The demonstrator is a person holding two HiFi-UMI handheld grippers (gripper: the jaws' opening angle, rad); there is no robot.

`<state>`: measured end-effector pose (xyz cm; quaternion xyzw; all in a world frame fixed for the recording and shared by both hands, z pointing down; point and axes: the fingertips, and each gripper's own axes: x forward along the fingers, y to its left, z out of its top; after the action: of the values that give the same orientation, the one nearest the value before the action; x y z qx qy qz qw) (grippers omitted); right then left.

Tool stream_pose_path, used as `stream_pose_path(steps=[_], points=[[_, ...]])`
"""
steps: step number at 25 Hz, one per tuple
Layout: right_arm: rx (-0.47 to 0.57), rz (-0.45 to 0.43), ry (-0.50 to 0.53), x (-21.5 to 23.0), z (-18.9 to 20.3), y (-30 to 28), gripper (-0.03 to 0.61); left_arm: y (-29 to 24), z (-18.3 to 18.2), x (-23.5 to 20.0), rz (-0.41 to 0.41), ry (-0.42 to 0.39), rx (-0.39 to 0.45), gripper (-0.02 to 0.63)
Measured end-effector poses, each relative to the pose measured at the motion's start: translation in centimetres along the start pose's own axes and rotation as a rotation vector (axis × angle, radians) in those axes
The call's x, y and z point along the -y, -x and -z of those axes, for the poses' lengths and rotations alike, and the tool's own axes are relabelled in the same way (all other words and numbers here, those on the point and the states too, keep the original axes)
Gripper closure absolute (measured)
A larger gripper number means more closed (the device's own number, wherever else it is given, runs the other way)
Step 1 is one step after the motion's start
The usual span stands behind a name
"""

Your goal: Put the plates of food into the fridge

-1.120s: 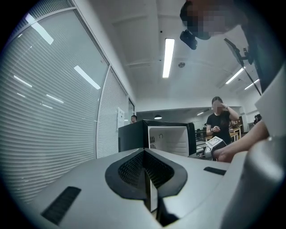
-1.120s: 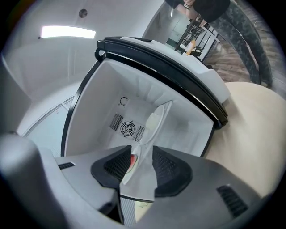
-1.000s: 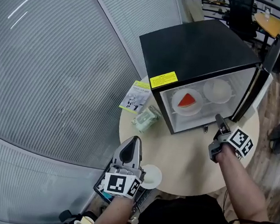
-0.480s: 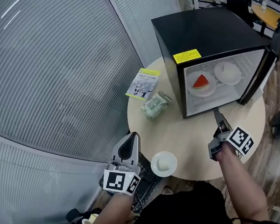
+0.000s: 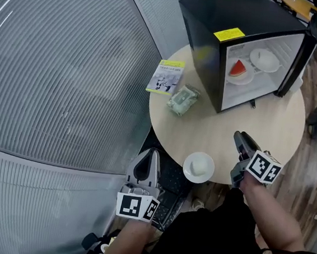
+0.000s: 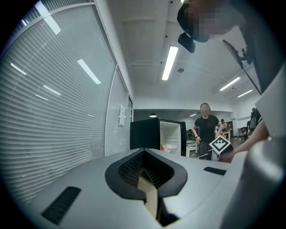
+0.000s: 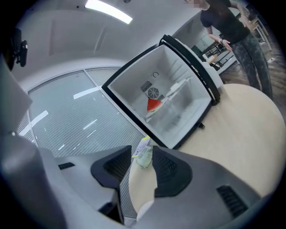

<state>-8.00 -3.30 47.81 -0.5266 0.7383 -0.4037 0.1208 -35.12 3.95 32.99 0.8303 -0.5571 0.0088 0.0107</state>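
Observation:
The black mini fridge (image 5: 225, 23) stands open at the far side of the round table (image 5: 259, 128). Inside it sit a plate with a red watermelon slice (image 5: 240, 70) and a white plate (image 5: 265, 60). A third white plate with a pale bun (image 5: 199, 167) rests on the table's near edge. My right gripper (image 5: 239, 138) hovers just right of that plate, open and empty. In the right gripper view my right gripper (image 7: 142, 154) points toward the fridge (image 7: 170, 98) and the watermelon slice (image 7: 153, 105). My left gripper (image 5: 151, 153) hangs off the table's left side, shut and empty.
A booklet (image 5: 166, 76) and a clear packet (image 5: 183, 100) lie on the table left of the fridge. The fridge door (image 5: 300, 59) swings out to the right. A ribbed glass wall (image 5: 61, 85) runs along the left. A person (image 6: 206, 127) stands beyond the fridge.
My right gripper has drawn back from the fridge opening to the table's near edge, beside the bun plate. The head view has pulled back. The left gripper has hardly moved.

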Motion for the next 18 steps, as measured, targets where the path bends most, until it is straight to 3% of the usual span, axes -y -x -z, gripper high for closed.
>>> stream_pose_path(steps=[6, 13, 18], points=[[-0.091, 0.066, -0.131, 0.4, 9.3, 2.6, 0.431, 2.6, 1.1, -1.6, 0.031, -0.001, -0.024, 0.609], [-0.192, 0.102, -0.187, 1.0, 17.5, 5.3, 0.431, 3.9, 3.3, -0.9, 0.084, -0.005, -0.049, 0.609], [-0.262, 0.144, -0.333, 2.3, 23.4, 6.7, 0.430, 4.8, 4.6, -0.7, 0.095, -0.004, -0.092, 0.609]])
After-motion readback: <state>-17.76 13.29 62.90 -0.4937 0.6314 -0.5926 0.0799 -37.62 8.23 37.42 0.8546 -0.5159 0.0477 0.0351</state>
